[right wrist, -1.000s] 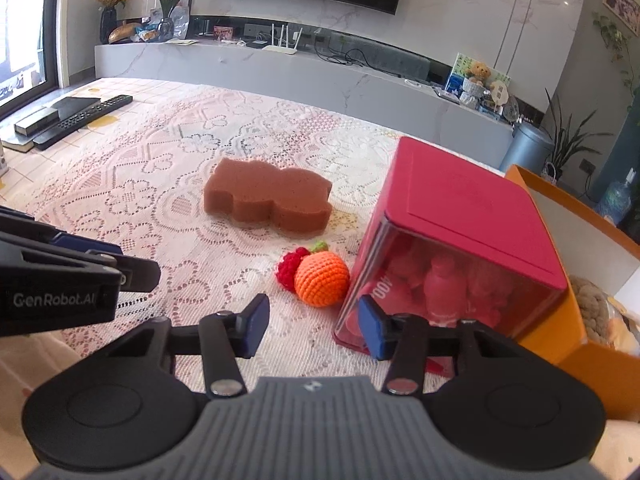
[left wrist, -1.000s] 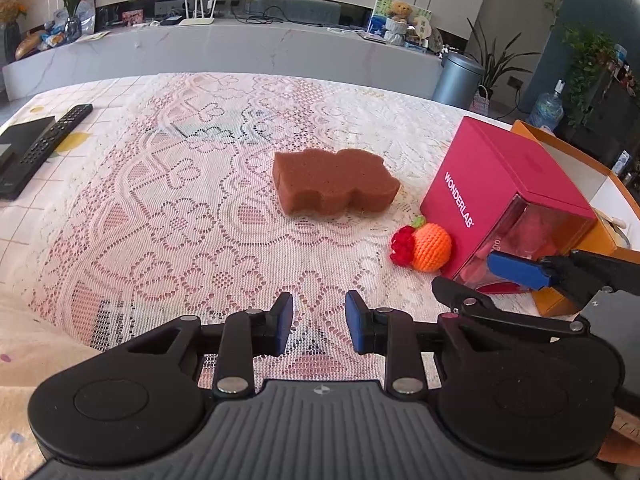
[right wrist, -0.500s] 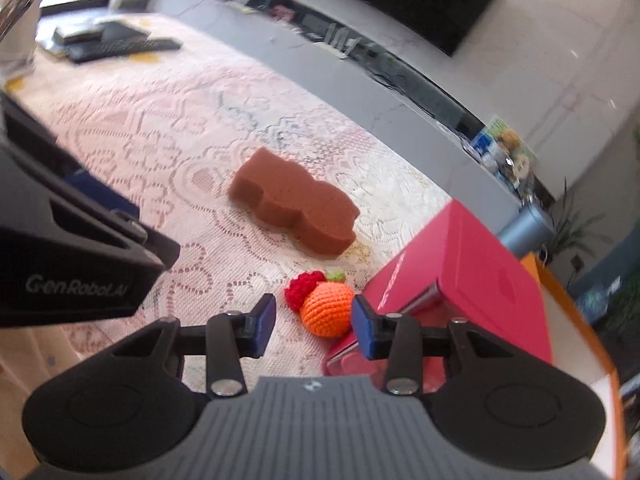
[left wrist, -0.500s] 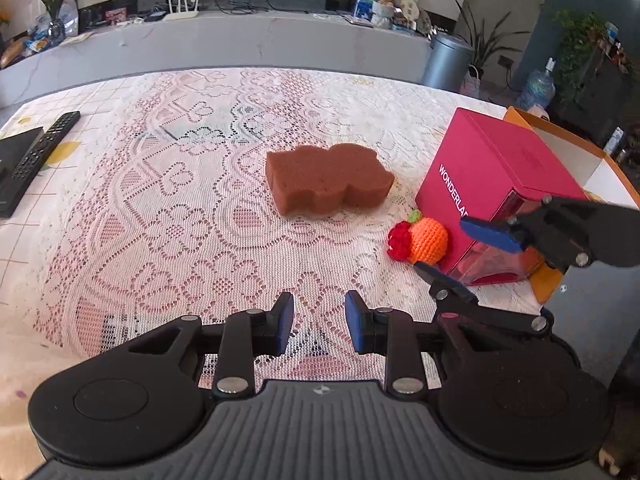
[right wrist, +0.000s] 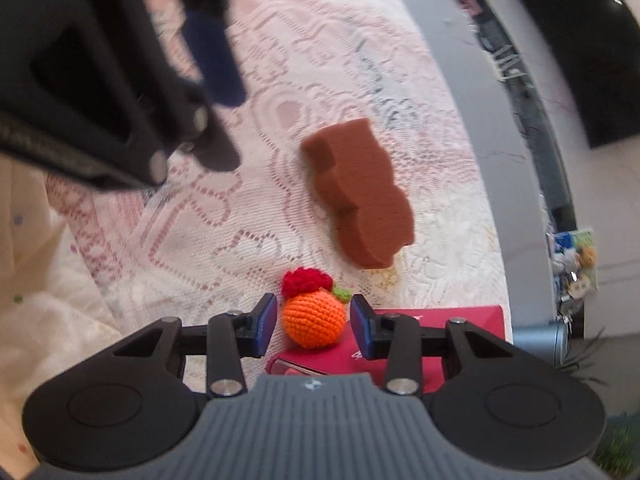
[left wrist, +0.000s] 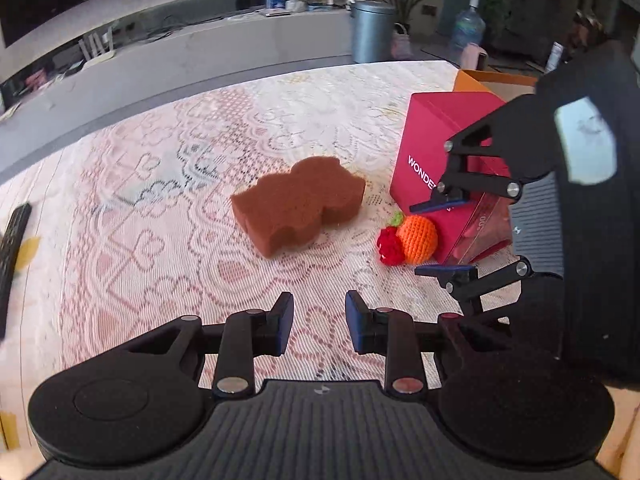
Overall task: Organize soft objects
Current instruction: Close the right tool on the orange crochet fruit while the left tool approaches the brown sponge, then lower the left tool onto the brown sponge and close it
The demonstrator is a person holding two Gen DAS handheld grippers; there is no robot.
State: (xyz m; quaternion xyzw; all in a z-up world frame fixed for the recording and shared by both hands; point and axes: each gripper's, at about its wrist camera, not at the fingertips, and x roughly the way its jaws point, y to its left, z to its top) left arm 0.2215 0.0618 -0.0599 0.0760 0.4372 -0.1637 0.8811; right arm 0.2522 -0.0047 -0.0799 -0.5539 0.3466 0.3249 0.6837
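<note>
Lace tablecloth (left wrist: 168, 208) bears brown sponge (left wrist: 298, 204); grey bin (left wrist: 372, 30) behind.

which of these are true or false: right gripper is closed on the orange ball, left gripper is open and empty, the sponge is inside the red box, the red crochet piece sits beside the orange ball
1. The right gripper is closed on the orange crochet ball. False: its jaws stand open on either side of the ball, with gaps showing.
2. The left gripper is open and empty. True.
3. The brown sponge is inside the red box. False: it lies on the lace tablecloth, apart from the box.
4. The red crochet piece sits beside the orange ball. True: they touch.
</note>
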